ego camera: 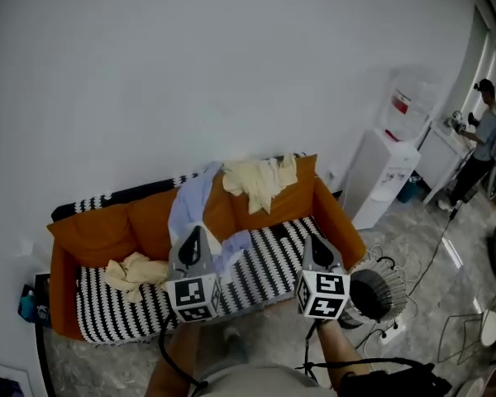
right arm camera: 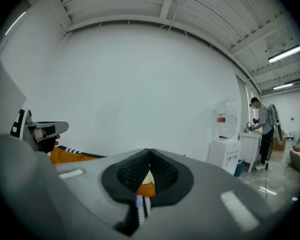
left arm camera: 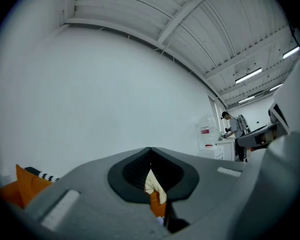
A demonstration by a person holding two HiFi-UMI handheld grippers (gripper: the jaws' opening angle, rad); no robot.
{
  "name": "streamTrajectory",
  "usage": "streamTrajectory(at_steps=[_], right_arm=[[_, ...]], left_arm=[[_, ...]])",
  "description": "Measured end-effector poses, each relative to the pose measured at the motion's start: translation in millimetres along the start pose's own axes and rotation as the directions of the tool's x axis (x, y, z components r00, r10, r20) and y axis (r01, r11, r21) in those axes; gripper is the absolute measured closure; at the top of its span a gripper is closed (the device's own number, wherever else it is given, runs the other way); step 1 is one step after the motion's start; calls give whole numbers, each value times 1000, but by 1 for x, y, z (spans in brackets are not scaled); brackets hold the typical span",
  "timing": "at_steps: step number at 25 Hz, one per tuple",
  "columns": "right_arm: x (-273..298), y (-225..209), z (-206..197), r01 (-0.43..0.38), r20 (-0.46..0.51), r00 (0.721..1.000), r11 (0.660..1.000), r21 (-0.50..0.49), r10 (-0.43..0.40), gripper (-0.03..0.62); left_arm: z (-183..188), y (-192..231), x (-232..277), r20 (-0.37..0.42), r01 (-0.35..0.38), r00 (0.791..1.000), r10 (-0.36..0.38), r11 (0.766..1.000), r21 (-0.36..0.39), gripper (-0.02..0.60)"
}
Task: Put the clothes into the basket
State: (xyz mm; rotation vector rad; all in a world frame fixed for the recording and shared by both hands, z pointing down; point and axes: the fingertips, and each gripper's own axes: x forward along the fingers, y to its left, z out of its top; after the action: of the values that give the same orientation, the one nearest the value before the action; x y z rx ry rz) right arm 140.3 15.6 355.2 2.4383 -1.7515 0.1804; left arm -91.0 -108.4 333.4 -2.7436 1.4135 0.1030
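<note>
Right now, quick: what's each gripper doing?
Left gripper: closed, holding nothing.
Right gripper: closed, holding nothing.

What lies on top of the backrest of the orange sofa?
A light blue garment hangs over the backrest down to the seat, and a cream garment lies beside it. What is beneath them is covered.
</note>
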Motion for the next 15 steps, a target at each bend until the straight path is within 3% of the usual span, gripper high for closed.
streamTrajectory(at_steps=[8, 15], right_arm=[[121, -4, 36, 7, 20, 1000, 1000, -22, -7, 592], [196, -18, 21, 15, -32, 999, 1000, -14, -16, 592]], left_arm=[[-9, 34, 119, 5, -6, 1000, 6, 1000, -10, 574], [-47, 45, 180, -87, -13, 996, 12, 1000, -14, 574]])
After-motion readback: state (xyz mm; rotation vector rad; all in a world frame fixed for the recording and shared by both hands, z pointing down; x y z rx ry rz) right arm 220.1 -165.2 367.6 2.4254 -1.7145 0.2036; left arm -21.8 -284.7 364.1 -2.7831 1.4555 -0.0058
